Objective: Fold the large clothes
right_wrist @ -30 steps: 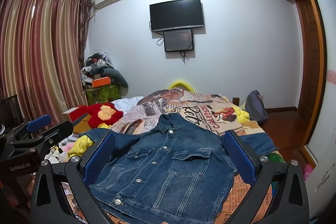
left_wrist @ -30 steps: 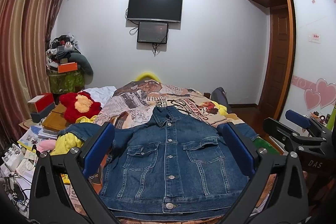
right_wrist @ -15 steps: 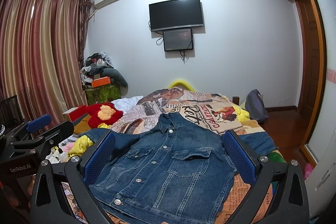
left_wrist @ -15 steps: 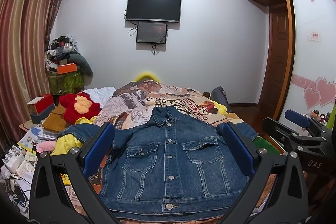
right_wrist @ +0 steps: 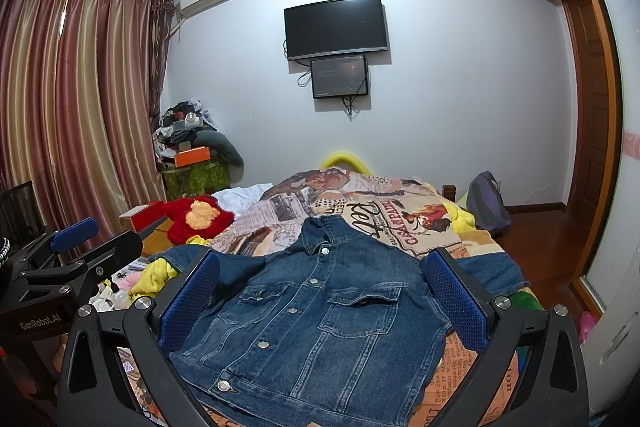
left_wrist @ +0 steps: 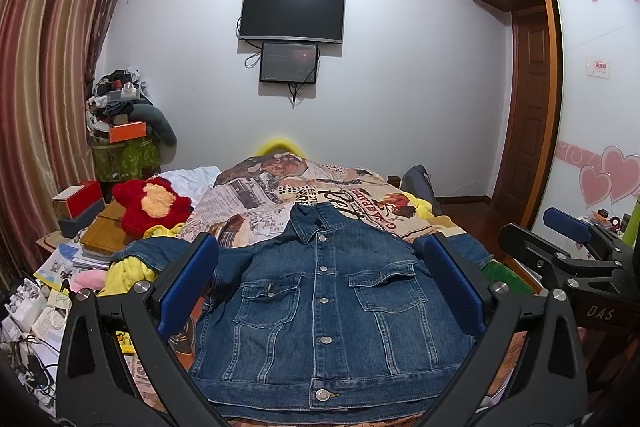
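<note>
In the left wrist view, nothing had shifted from the earlier frames: the denim jacket (left_wrist: 324, 307) lay flat and buttoned on the printed bedspread (left_wrist: 280, 187), collar toward 12 o'clock, while the left gripper (left_wrist: 322, 287) hovered with its blue pads spread wide and empty, the right gripper (left_wrist: 568, 239) at 3 o'clock. The right wrist view matched too: jacket (right_wrist: 320, 319) unmoved, right gripper (right_wrist: 320, 291) spread apart and holding nothing, left gripper (right_wrist: 76, 247) at 9 o'clock, its spread not clear.

blue denim jacket (left_wrist: 328, 303) (silver buttons), newsprint-pattern bedspread (left_wrist: 256, 195), striped curtains (left_wrist: 40, 75).
</note>
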A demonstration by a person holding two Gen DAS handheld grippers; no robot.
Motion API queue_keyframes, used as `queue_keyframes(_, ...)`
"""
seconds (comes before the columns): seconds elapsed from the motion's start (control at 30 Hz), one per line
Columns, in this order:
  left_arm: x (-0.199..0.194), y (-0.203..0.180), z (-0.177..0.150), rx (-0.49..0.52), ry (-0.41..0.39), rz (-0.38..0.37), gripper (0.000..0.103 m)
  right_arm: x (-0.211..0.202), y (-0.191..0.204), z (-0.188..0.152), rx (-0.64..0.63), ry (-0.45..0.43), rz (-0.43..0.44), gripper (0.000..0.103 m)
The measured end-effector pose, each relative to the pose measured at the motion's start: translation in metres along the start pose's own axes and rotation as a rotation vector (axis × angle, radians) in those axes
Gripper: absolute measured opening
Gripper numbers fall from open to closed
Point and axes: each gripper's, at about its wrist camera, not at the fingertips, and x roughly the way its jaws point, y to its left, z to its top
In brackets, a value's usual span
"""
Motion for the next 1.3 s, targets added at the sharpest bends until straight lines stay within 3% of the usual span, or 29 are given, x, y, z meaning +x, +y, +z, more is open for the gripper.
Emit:
queue_keyframes(0.83,0.007,0.003,-0.001,-0.006,-0.004,0.011,0.103,0.008,-0.001,0.000,0.006,0.015,-0.013,0.103)
queue_keyframes(1.03,0.026,0.014,0.000,-0.014,0.011,0.033,0.103,0.024,-0.003,0.003,0.015,0.033,-0.019,0.103)
queue_keyframes(1.3,0.079,0.044,0.001,-0.044,0.058,0.093,0.103,0.072,-0.005,0.011,0.012,0.068,-0.020,0.103)
